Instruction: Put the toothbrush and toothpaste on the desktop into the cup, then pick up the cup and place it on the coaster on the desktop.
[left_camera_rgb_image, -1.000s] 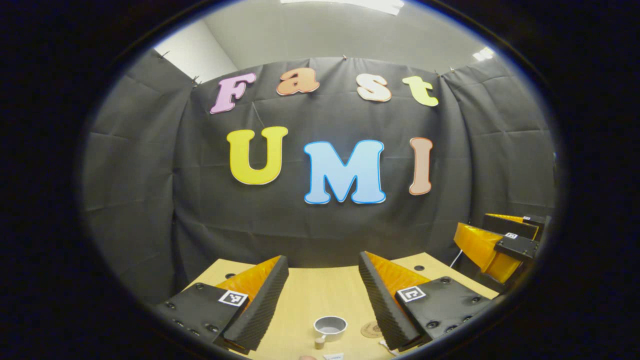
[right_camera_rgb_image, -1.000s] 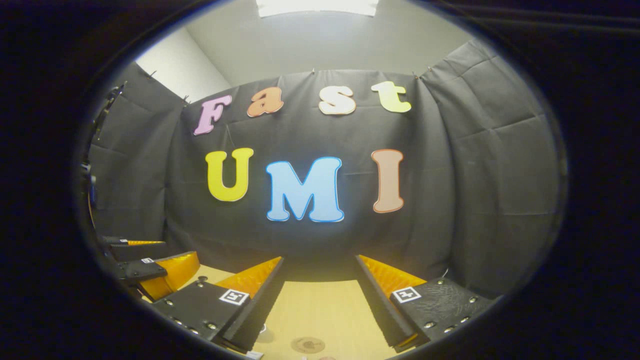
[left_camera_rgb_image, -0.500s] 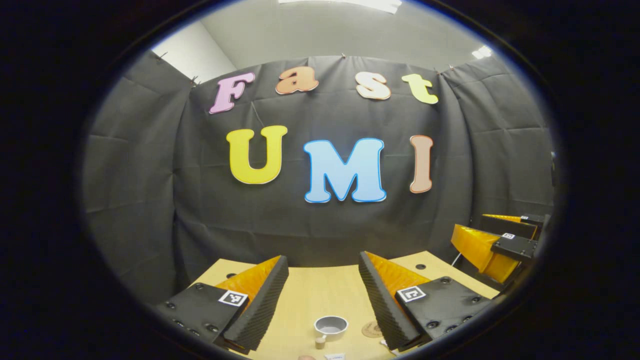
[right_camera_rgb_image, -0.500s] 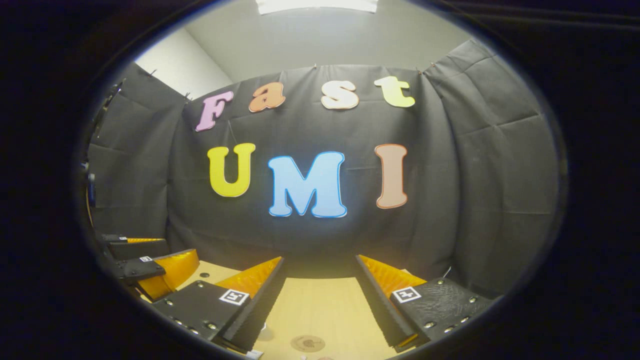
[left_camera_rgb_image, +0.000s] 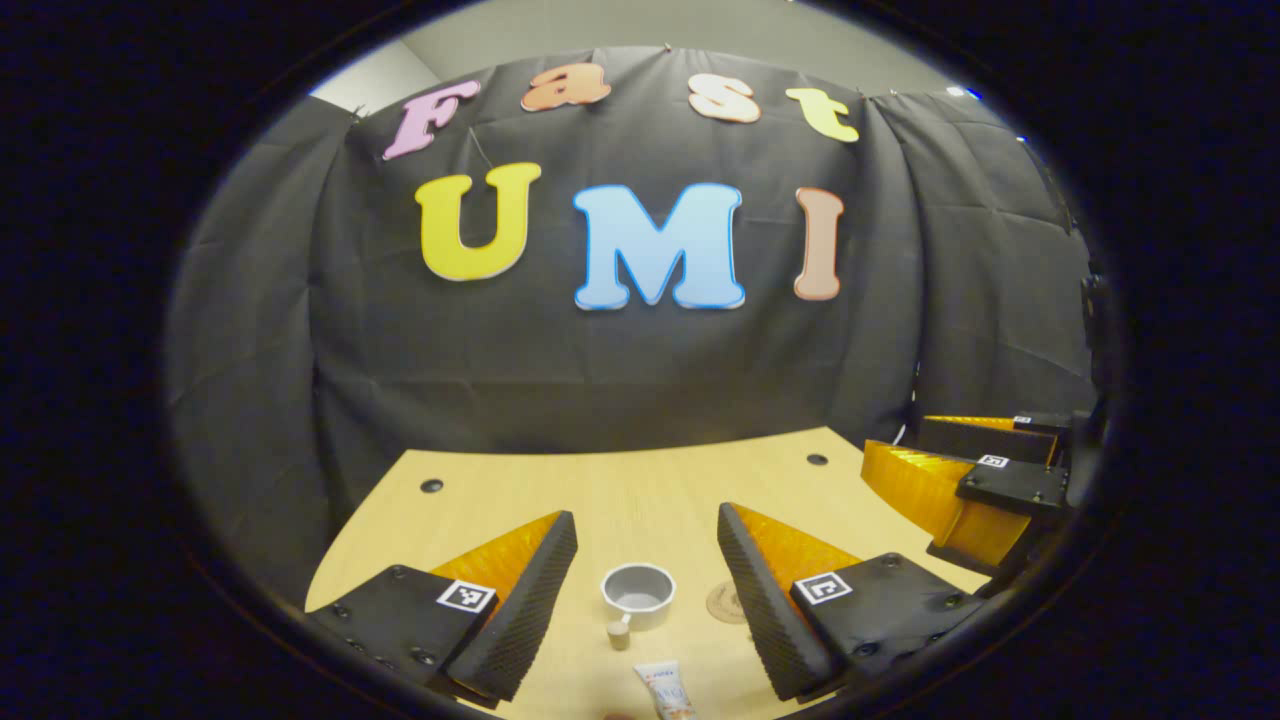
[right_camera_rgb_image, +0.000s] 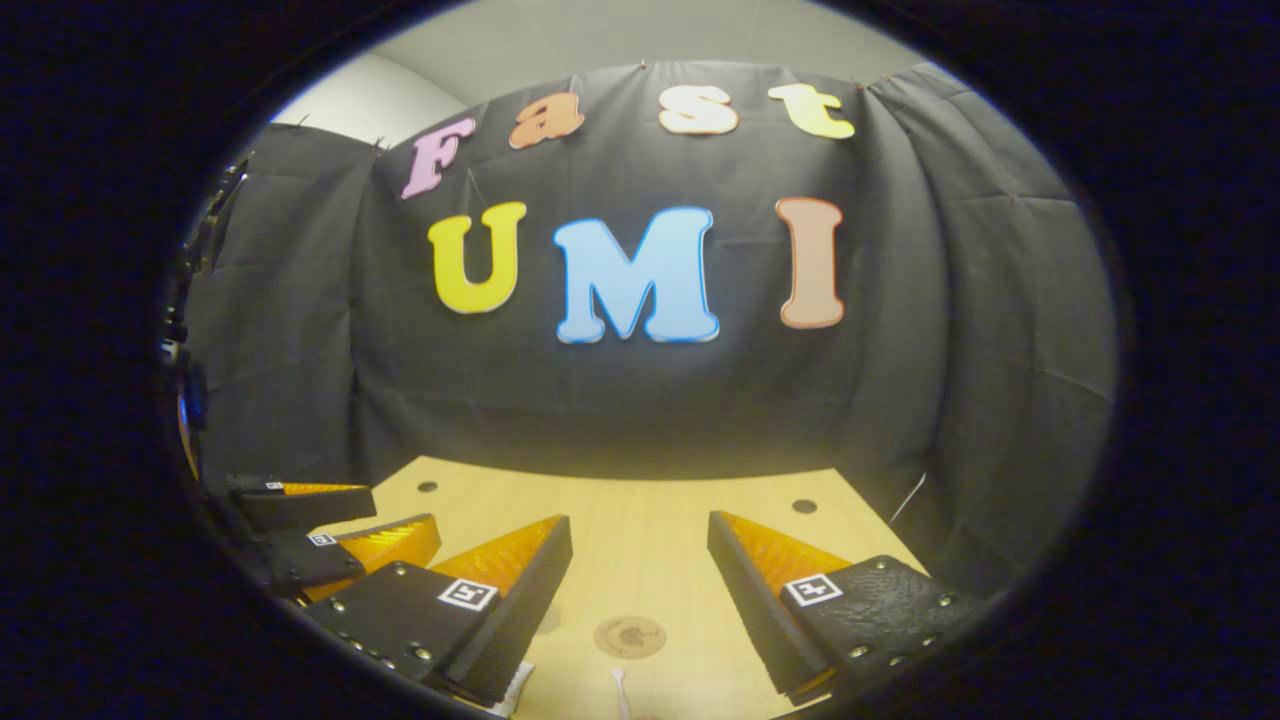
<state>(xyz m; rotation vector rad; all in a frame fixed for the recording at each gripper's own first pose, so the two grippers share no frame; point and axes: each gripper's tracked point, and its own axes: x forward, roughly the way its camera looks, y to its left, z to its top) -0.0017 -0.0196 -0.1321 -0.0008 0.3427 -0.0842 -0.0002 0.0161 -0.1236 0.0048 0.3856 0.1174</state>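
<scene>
Item 1, left gripper (left_camera_rgb_image: 647, 535): I see its fingers spread wide apart above the desktop (left_camera_rgb_image: 620, 480), nothing between them.

Item 2, right gripper (right_camera_rgb_image: 640, 540): I see it with fingers equally parted and empty; in the left gripper view it sits at the far right over the desk's right edge.

Item 3, cup (left_camera_rgb_image: 638, 594): grey, upright, mouth open, standing on the wood between my left fingers' lines, its handle pointing toward me.

Item 4, coaster (right_camera_rgb_image: 629, 636): round, brown, flat on the desk just right of the cup, apart from it; in the right gripper view it lies centred between the fingers.

Item 5, toothpaste (left_camera_rgb_image: 666, 690): a tube lying flat nearer than the cup, at the bottom edge of the left gripper view, partly cut off.

Item 6, toothbrush (right_camera_rgb_image: 620, 690): I make out a thin white piece nearer than the coaster; I take it for the brush, too small to be sure.

Item 7, room: bare wood runs from the cup to the curved far edge, where the black cloth wall (left_camera_rgb_image: 600, 360) hangs close behind. Small dark holes (left_camera_rgb_image: 431, 485) sit near the far corners.
</scene>
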